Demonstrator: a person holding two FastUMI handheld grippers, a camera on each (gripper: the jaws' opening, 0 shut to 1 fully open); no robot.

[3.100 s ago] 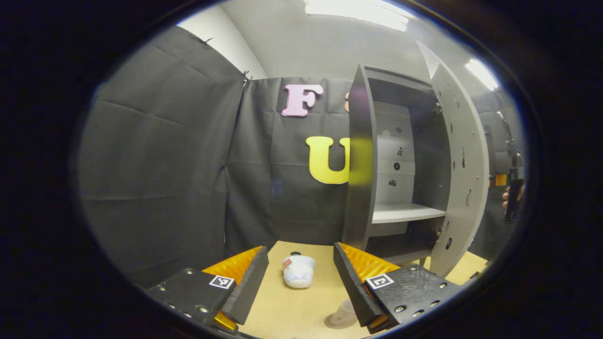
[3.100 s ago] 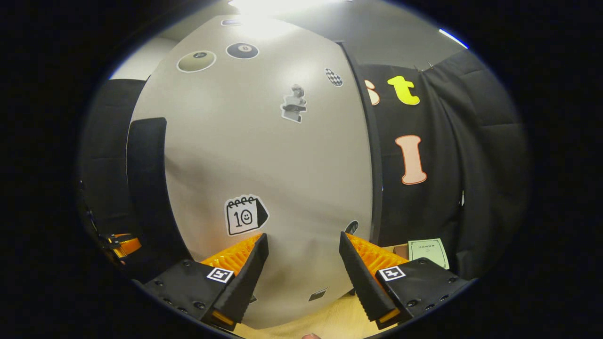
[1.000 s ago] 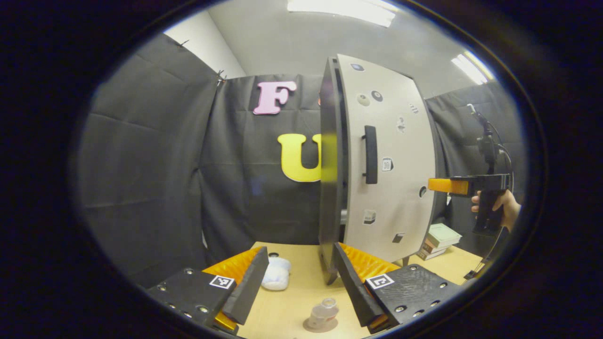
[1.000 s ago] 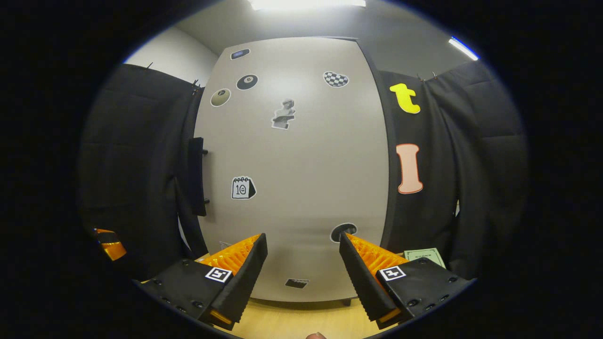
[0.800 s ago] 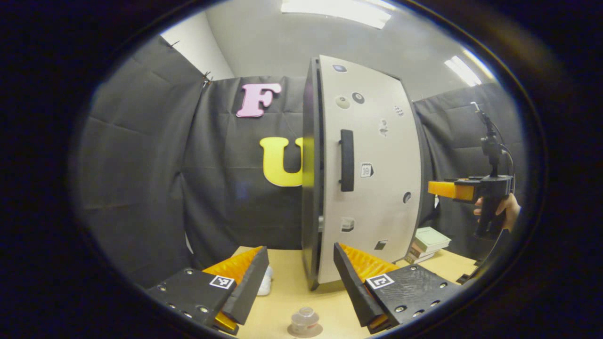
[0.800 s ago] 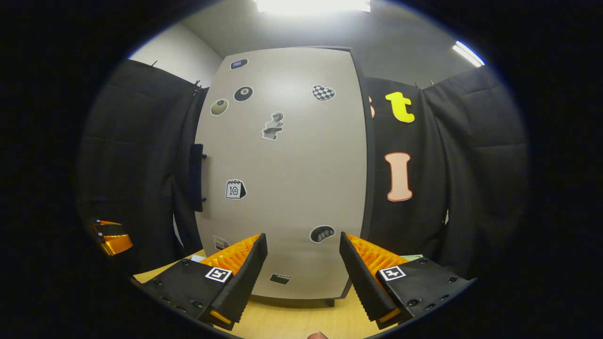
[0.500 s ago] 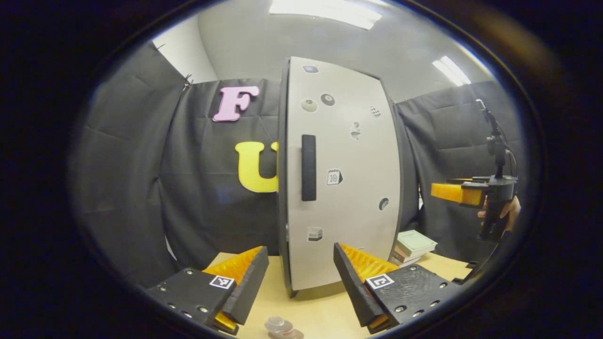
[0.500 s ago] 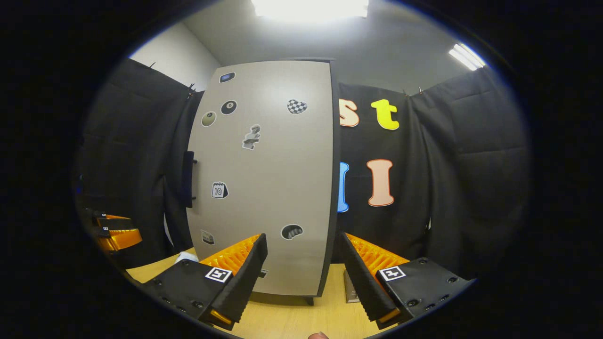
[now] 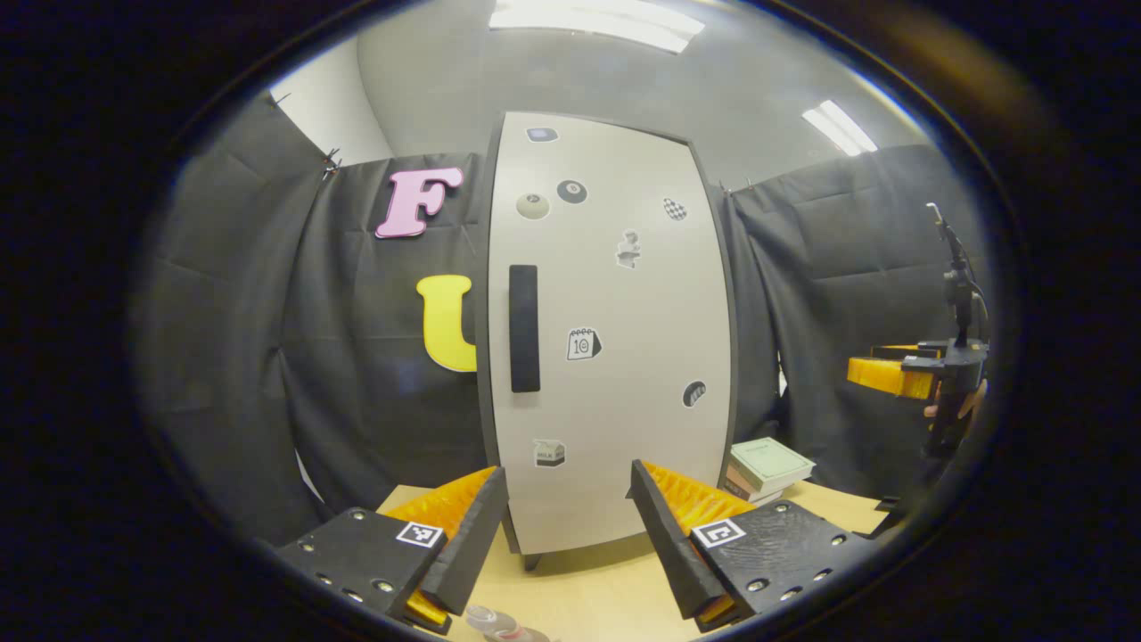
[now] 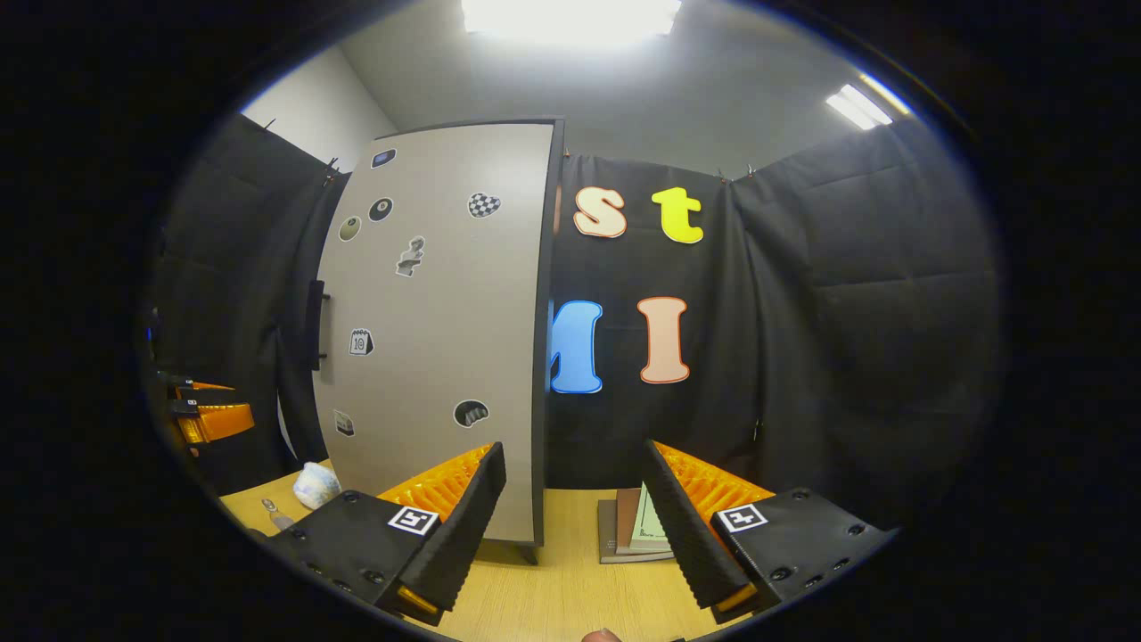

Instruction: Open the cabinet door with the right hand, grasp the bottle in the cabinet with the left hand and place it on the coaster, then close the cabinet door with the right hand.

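Left gripper view: my left gripper point(image 9: 563, 539) is wide and empty, door point(image 9: 615, 339) shut at frame centre, bottle point(image 9: 499, 624) at the bottom edge just below it

Right gripper view: right gripper point(image 10: 570, 526) wide, empty, door point(image 10: 437, 330) left of centre, well apart; I judge nothing remains

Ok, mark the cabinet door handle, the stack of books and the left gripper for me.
cabinet door handle point(image 9: 524, 328), left gripper view, middle of the dark vertical bar.
stack of books point(image 9: 768, 464), left gripper view, cover of the top book.
left gripper point(image 9: 569, 526), left gripper view, midway between its open fingertips.
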